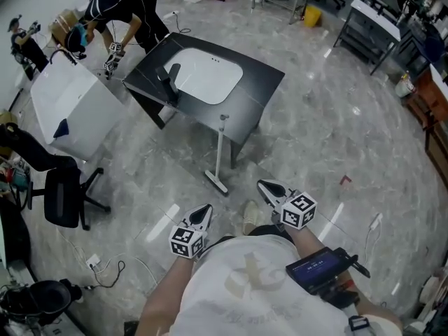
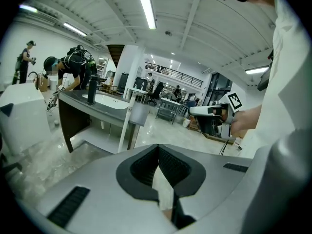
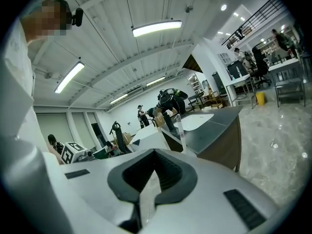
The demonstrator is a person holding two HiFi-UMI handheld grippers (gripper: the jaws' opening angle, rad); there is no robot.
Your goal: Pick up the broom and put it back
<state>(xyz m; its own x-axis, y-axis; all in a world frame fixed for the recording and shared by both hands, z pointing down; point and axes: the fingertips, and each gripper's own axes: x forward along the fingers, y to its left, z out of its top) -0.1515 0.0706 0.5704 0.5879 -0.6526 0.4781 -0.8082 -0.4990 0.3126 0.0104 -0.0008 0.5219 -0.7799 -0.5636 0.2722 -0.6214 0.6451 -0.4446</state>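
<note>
The broom (image 1: 220,152) has a white pole and a flat white head. It stands on the grey floor and leans on the near edge of a dark table (image 1: 259,82) with a white sink top. Both gripper views show its pole (image 2: 126,126) (image 3: 182,129) ahead. My left gripper (image 1: 204,209) and right gripper (image 1: 263,185) hover low in front of me, short of the broom head, both shut and empty. In their own views the left jaws (image 2: 158,150) and the right jaws (image 3: 153,152) meet with nothing between them. The right gripper (image 2: 196,111) also shows in the left gripper view.
A black office chair (image 1: 64,194) and a white cabinet (image 1: 73,107) stand to the left. A person (image 1: 119,9) bends over at the table's far left corner. Cables (image 1: 105,264) lie on the floor at the near left. Desks (image 1: 374,26) line the far right.
</note>
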